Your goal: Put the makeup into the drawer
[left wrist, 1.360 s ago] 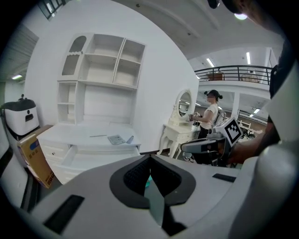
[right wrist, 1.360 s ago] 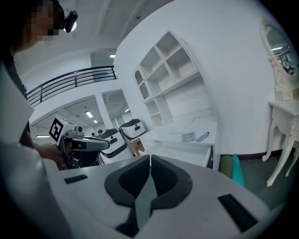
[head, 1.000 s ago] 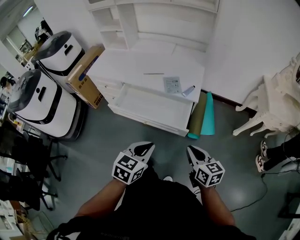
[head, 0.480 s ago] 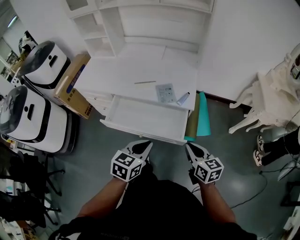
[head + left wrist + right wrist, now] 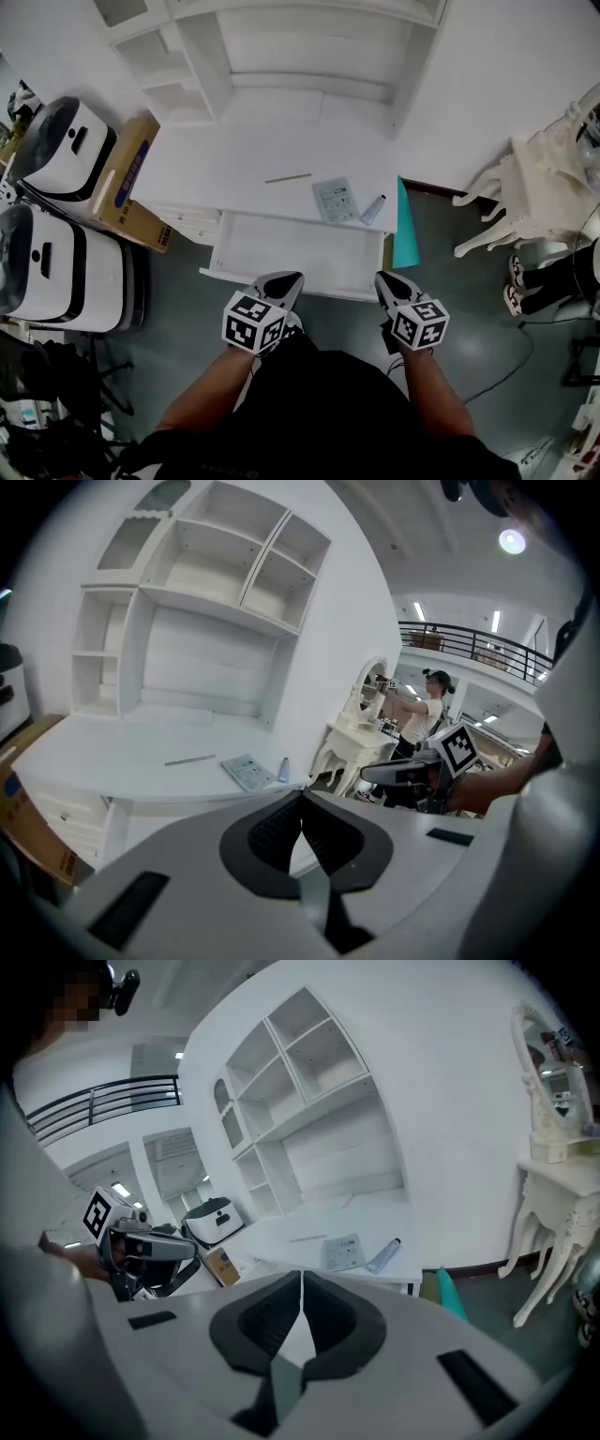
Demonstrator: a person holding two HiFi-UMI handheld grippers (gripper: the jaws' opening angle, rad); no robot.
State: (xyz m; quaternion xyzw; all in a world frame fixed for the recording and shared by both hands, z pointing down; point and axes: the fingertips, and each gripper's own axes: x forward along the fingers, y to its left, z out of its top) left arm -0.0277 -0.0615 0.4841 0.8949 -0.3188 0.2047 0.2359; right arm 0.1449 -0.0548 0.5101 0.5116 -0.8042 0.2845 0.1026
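On the white desk (image 5: 234, 169) lie a thin stick (image 5: 288, 178), a flat printed packet (image 5: 335, 199) and a small grey tube (image 5: 373, 208). Below the desktop an open white drawer (image 5: 300, 253) shows nothing inside. My left gripper (image 5: 287, 280) is shut and holds nothing, its tips over the drawer's front edge. My right gripper (image 5: 387, 282) is also shut and holds nothing, just off the drawer's right front corner. In the left gripper view, that gripper (image 5: 302, 797) faces the packet (image 5: 247, 771) and tube (image 5: 284, 770). In the right gripper view, the right gripper (image 5: 302, 1279) faces the tube (image 5: 382, 1256).
Two white domed machines (image 5: 56, 150) and a cardboard box (image 5: 122, 183) stand left of the desk. A teal roll (image 5: 405, 234) leans at its right side. An ornate white dressing table (image 5: 544, 197) and a person's feet (image 5: 516, 281) are at the right. Open shelves (image 5: 281, 56) rise behind.
Both grippers have come forward to the desk together; the open drawer, earlier well ahead of them, now lies right at their tips. Both stay shut.
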